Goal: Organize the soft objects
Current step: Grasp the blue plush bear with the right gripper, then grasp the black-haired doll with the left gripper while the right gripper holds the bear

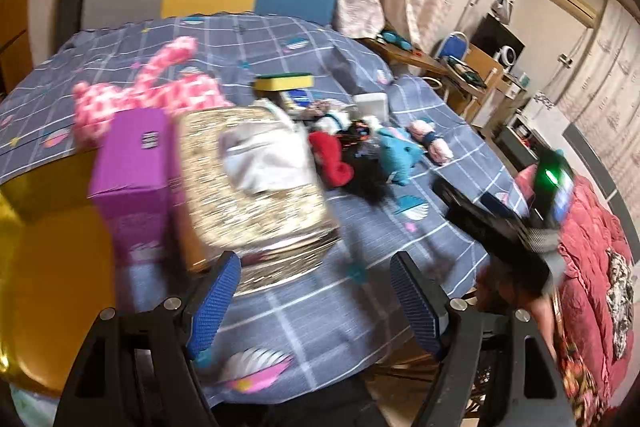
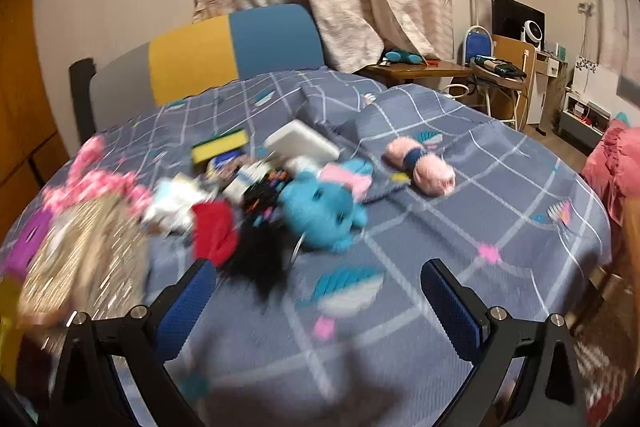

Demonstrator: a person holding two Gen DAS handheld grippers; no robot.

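A white cloth lies in the woven basket. Both the left gripper and right gripper are spread, empty. Only the left view shows the purple box clearly.

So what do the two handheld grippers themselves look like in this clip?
Both look alike. The left gripper and the right gripper each have two flat fingers faced with blue textured pads on black angular frames, joined by round silver bolts. In the left wrist view, the right gripper's black body carries a glowing green light. No sleeve is clearly visible.
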